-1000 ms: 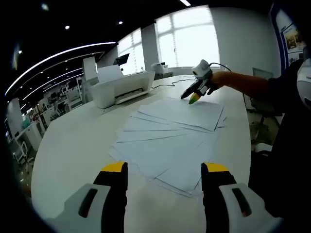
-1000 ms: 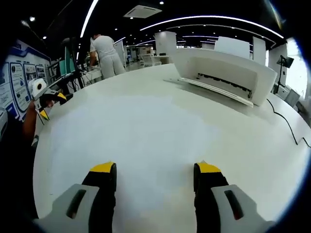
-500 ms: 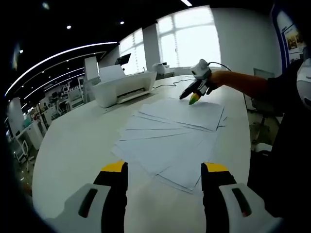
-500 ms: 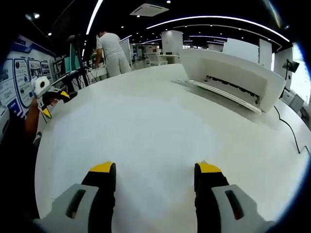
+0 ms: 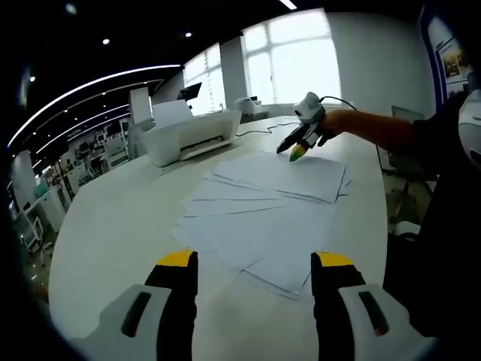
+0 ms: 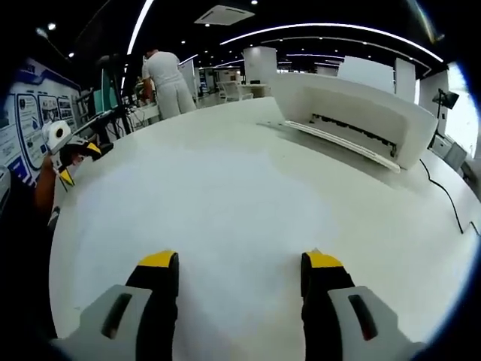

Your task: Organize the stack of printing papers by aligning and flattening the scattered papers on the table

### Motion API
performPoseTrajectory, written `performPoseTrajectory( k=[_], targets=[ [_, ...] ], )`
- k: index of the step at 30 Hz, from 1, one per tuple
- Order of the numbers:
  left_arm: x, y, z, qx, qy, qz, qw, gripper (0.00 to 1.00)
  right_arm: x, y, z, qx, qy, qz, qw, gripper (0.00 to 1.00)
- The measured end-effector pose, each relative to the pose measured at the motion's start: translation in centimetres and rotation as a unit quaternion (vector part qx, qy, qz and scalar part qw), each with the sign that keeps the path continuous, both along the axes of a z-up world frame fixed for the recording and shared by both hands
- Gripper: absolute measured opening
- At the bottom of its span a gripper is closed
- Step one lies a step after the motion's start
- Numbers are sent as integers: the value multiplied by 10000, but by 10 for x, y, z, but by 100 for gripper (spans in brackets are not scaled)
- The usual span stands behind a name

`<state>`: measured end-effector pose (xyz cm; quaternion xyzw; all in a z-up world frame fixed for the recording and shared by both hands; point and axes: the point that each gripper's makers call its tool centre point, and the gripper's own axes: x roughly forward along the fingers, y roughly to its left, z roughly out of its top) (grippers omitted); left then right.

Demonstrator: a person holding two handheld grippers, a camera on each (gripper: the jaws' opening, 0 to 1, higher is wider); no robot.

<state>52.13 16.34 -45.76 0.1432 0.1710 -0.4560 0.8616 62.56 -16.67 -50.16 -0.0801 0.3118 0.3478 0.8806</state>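
Several white printing papers (image 5: 259,203) lie fanned out and overlapping on the white table (image 5: 113,226). My left gripper (image 5: 255,263) stands open at the near edge of the spread, nothing between its yellow-tipped jaws. At the far edge of the papers, my right gripper (image 5: 299,153) hovers with its tips just over the top sheet, held by a person's arm (image 5: 376,129). In the right gripper view, my right gripper (image 6: 240,263) is open and empty above the pale sheets (image 6: 225,203), and the left gripper (image 6: 74,154) shows at the far left.
A white printer (image 5: 192,134) sits beyond the papers on the left, also visible as the printer (image 6: 353,113) in the right gripper view. A black cable (image 6: 443,195) runs past it. A person (image 6: 167,81) stands far off. Bare table lies left of the papers.
Both views have shifted only slightly with the hands. The papers lie as before, and both grippers stay open with nothing taken hold of.
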Motion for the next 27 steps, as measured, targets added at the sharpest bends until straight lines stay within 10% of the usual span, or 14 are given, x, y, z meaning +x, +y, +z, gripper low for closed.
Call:
performPoseTrajectory(
  k=[27],
  targets=[
    [1,9,-4,-69,68,79,9999,65,9,42,1,273,46,649,9975,61]
  ],
)
